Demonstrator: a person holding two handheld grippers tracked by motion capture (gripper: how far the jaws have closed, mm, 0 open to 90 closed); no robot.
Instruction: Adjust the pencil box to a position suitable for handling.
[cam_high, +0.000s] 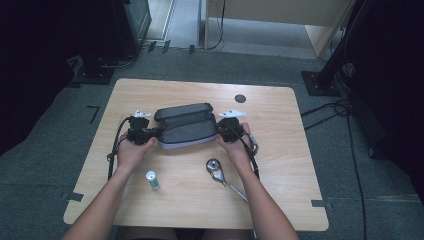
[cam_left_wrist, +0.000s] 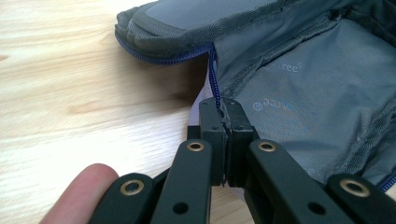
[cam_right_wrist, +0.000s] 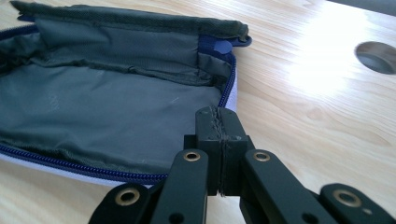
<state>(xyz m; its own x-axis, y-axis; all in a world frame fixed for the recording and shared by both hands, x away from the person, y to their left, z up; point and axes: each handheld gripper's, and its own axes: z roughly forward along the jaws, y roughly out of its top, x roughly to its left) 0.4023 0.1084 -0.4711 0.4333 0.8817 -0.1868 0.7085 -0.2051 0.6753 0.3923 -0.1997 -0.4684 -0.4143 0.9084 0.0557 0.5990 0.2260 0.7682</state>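
While lying open near the middle of the light wooden table (cam_high: 280, 165), the dark grey fabric zip pouch with a blue zipper (cam_high: 186, 126) is being held at both ends. The left gripper (cam_left_wrist: 225, 122) is pinching the pouch's edge by the zipper, jaws pressed together on the fabric; the right gripper (cam_right_wrist: 219, 126) is clamping the opposite edge likewise. Pale printed lettering on the lining is showing in the left gripper view, upside down and only partly legible, ending in "ree". Nearer the person, a small white and green tube (cam_high: 152, 179) and a silver ratchet wrench (cam_high: 223, 178) are resting on the table.
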